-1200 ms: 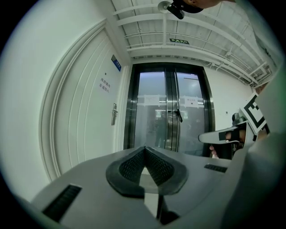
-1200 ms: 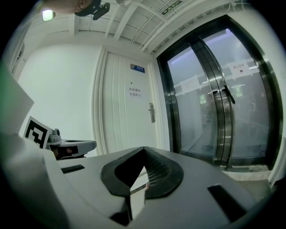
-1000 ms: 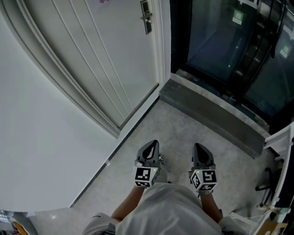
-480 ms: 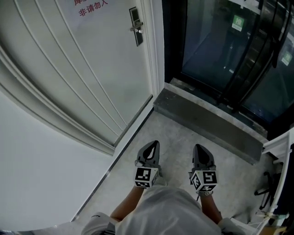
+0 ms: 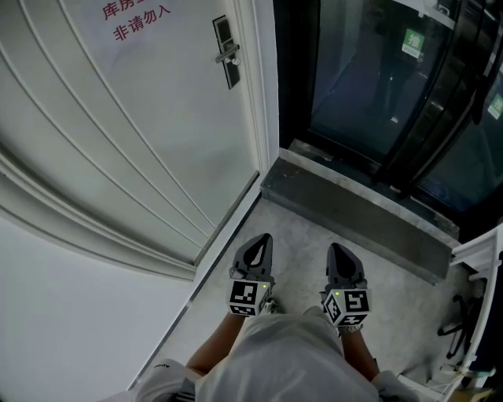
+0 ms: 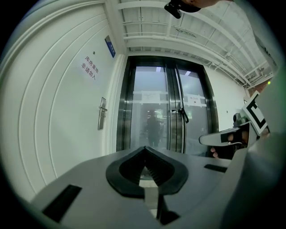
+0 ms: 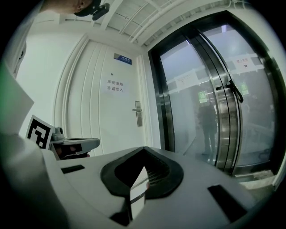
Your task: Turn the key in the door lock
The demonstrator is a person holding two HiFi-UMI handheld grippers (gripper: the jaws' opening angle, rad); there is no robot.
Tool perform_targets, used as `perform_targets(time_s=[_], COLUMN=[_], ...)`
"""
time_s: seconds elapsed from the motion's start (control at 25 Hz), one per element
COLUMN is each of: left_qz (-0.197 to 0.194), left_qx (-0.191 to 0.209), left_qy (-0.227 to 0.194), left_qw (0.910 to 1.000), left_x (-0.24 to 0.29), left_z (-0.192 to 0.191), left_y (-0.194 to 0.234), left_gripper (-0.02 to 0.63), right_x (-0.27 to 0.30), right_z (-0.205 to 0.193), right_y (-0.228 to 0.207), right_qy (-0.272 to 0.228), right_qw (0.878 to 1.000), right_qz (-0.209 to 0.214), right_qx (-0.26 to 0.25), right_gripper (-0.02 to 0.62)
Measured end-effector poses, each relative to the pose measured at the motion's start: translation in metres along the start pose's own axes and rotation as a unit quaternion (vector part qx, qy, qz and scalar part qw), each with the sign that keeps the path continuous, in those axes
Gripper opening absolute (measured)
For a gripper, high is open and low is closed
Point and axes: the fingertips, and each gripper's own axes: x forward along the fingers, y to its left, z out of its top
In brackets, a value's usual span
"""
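The white door (image 5: 134, 118) stands ahead on the left. Its dark lock plate with a metal handle (image 5: 226, 53) is far from both grippers; it also shows as the lock plate (image 6: 102, 114) in the left gripper view and the lock plate (image 7: 138, 112) in the right gripper view. I cannot make out a key at this distance. My left gripper (image 5: 255, 253) and right gripper (image 5: 344, 263) are side by side over the floor, pointing forward. The left gripper (image 6: 144, 147) has its jaws closed tip to tip with nothing in them. The right gripper (image 7: 144, 148) is also shut and empty.
Dark glass sliding doors (image 5: 377, 71) stand right of the door behind a raised stone threshold (image 5: 354, 208). A curved white wall (image 5: 55, 314) runs along the left. Red print (image 5: 135, 22) is on the door. A metal rack (image 5: 475, 314) stands at far right.
The person has walked towards the door. In the head view the lock plate has shifted left and down, and more of the door shows. Both grippers were carried forward, side by side and still shut.
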Motion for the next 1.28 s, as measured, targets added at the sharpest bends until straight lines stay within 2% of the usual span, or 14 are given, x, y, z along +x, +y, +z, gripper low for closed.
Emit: perform_targets(time_s=[0.2, 0.32, 0.56, 0.8, 1.28], left_qz=[-0.011, -0.001, 0.053, 0.108, 0.227], left_qx=[0.006, 0.008, 0.005, 0.002, 0.003], left_qy=[0.02, 0.018, 0.017, 0.018, 0.003], left_qw=[0.9997, 0.9998, 0.9984, 0.994, 0.974], left_x=[0.016, 0.027, 0.052, 0.095, 0.194], left_z=[-0.009, -0.007, -0.008, -0.002, 0.025], left_y=[0.0, 0.007, 0.039, 0.063, 0.093], left_gripper=[0.009, 0.008, 0.008, 0.009, 0.009], right_x=[0.02, 0.037, 0.083, 0.152, 0.277], right_z=[0.0, 0.0, 0.004, 0.022, 0.07], right_y=[-0.003, -0.008, -0.026, -0.049, -0.105], right_qy=[0.001, 0.002, 0.006, 0.009, -0.003], right_qw=[1.0, 1.0, 0.999, 0.995, 0.977], right_qz=[0.005, 0.014, 0.043, 0.094, 0.21], right_qx=[0.007, 0.008, 0.005, -0.004, -0.028], right_gripper=[-0.009, -0.009, -0.009, -0.009, -0.009])
